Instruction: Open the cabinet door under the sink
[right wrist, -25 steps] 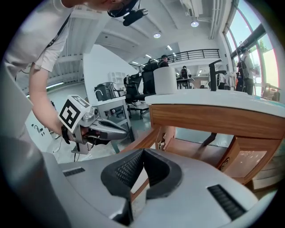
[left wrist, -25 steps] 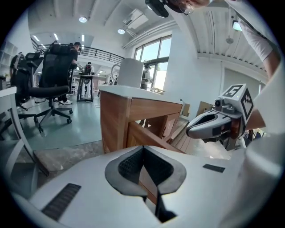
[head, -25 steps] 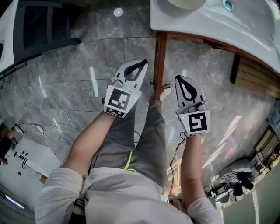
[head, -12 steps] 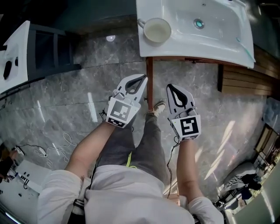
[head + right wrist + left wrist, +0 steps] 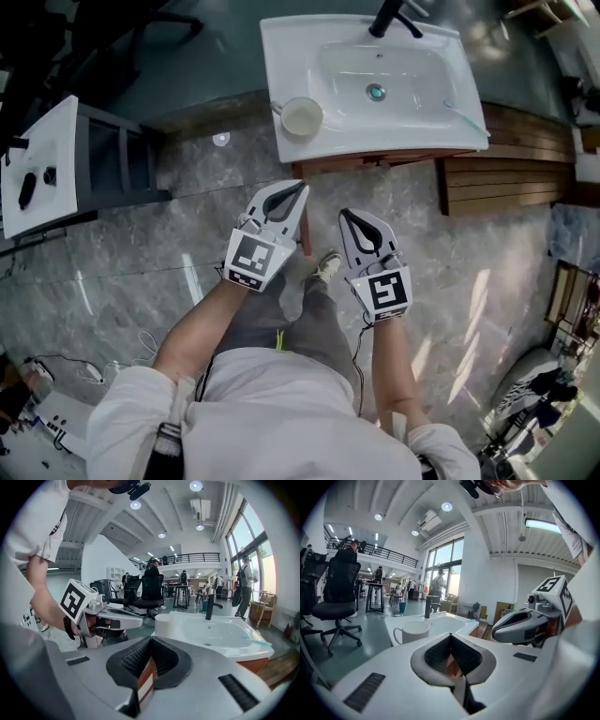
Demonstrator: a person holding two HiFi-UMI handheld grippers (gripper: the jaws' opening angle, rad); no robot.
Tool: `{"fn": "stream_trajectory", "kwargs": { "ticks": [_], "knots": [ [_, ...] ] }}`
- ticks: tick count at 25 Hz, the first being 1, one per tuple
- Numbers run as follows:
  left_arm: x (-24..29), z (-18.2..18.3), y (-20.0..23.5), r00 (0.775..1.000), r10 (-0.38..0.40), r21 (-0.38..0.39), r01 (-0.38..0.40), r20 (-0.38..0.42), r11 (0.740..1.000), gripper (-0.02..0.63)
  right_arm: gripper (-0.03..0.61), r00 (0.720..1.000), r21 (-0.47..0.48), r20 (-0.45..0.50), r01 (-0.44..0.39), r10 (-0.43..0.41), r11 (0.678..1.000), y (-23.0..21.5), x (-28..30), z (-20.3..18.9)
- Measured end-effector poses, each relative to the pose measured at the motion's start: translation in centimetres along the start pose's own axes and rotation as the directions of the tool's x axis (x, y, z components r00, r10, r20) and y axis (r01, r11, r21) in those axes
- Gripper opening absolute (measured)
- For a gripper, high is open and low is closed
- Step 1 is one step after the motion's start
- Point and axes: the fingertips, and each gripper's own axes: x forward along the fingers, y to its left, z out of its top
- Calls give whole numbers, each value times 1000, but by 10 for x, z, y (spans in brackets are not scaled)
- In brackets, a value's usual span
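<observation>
Left gripper (image 5: 298, 190) and right gripper (image 5: 349, 221) hover side by side, jaws pressed together on nothing, just short of the cabinet (image 5: 375, 161) tucked under the sink (image 5: 412, 108), likely lining up a reach for its door.

Ahead of both pairs of jaws, the cabinet (image 5: 394, 157) lies almost wholly hidden beneath the sink (image 5: 422, 103); only a wooden strip shows, and its door cannot be made out. Between the left gripper's (image 5: 451, 637) jaws just a brown sliver appears. Beyond the jaws, the faucet (image 5: 386, 17) is cut off by the top edge.
</observation>
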Motion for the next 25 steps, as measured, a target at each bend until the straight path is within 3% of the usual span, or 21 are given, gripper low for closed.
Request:
{"fn": "stream_trajectory", "kwargs": {
  "ticks": [8, 13, 20, 25],
  "knots": [
    [-21, 84, -20, 996, -25, 79, 18, 83, 997, 15, 31, 991, -19, 103, 85, -82, 996, -12, -57, 73],
    [-30, 124, -35, 990, -40, 116, 24, 134, 993, 15, 31, 981, -45, 153, 127, -119, 991, -20, -89, 97],
    [-36, 167, -54, 981, -56, 133, 31, 187, 991, 15, 31, 964, -26, 205, 180, -171, 983, -38, -130, 125],
    [-42, 203, -63, 970, -60, 132, 30, 236, 991, 15, 31, 951, 57, 224, 207, -214, 977, -58, -154, 143]
  ]
}}
